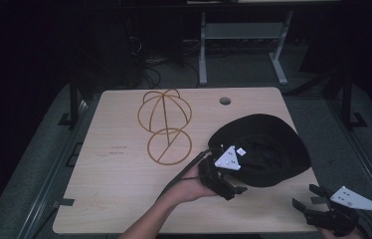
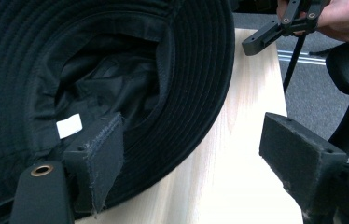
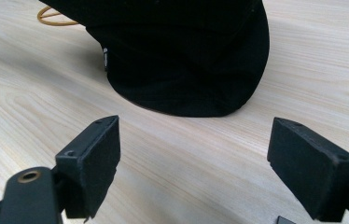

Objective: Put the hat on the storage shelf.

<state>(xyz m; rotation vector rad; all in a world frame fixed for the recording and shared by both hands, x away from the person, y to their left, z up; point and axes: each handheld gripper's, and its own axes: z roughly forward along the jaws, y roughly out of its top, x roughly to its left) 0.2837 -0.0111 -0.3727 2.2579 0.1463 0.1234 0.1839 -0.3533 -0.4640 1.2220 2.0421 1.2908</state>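
On the right half of the table (image 1: pixel 124 199) sits one black hat (image 1: pixel 268 144), a floppy brimmed one lying upside down so you look into the crown. Its brim has rows of stitching running round it, and inside the crown there's a small white label (image 2: pixel 69 126), but it's blank from this angle, so no brand to report. In the right gripper view there's another small tag on the hat's side, too blurry to read.

The left gripper (image 1: pixel 224 167) is right up against the near-left edge of the hat. Its jaws are spread wide: in the left gripper view one jaw lies over the brim near the crown opening and the other is well off to the side above bare wood, so nothing is pinched. The left hand (image 1: pixel 189 186) holds it from below, forearm coming in from the bottom edge.

The right gripper (image 1: pixel 306 196) is at the near-right corner of the table, apart from the hat, jaws also wide apart with nothing between them but tabletop.

Further out, one gold wire hat stand (image 1: pixel 165 127) is on the table's far-left part, well apart from the hat. There's faint printing on the wood near the stand, too small to make out. One round cable hole (image 1: pixel 225 101) is near the far edge. So that's two grippers, one hat, one stand.
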